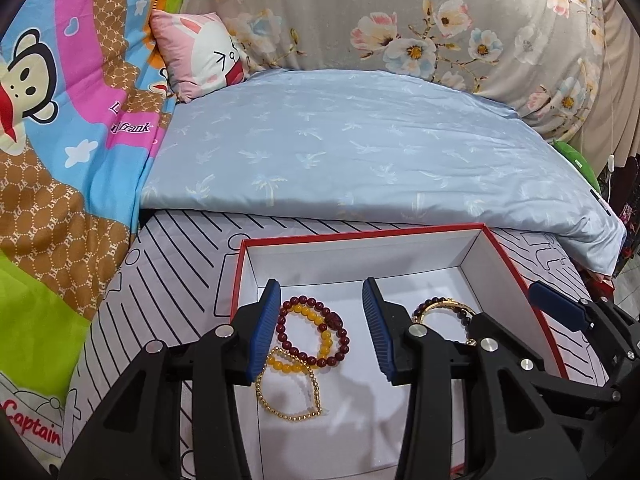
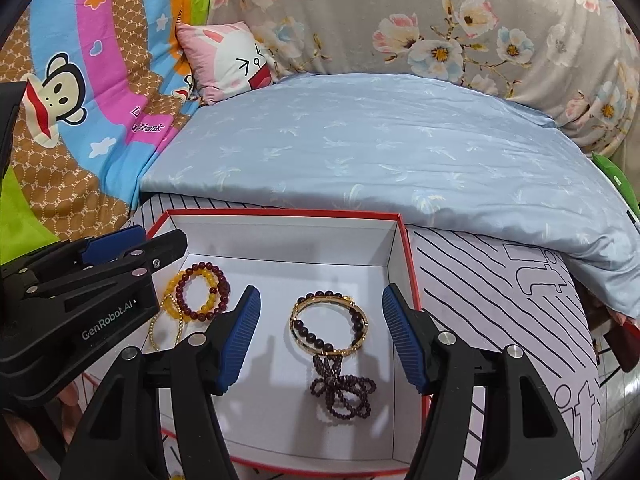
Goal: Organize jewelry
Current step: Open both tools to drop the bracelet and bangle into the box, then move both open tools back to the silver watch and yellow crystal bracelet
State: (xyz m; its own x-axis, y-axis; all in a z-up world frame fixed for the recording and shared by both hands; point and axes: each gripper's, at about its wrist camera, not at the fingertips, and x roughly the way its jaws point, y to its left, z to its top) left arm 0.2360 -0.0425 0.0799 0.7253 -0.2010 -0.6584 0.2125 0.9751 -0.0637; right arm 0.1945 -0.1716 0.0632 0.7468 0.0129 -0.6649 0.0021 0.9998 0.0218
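So we've got both tongs hovering over the red-edged box sitting on the striped bedsheet. Left tongs are about half spread with nothing pinched; right under them in the box's left part lies a little pile: dark red bead bracelet overlapping the yellow bead bracelet, with a thin gold bead chain looped just below, touching them. Right tongs are spread wide, also gripping nothing. Between their blue pads we see the gold bangle with a dark purple bead bracelet threaded through it, and a purple bead tassel just below. Light blue quilt is bunched up behind the box.
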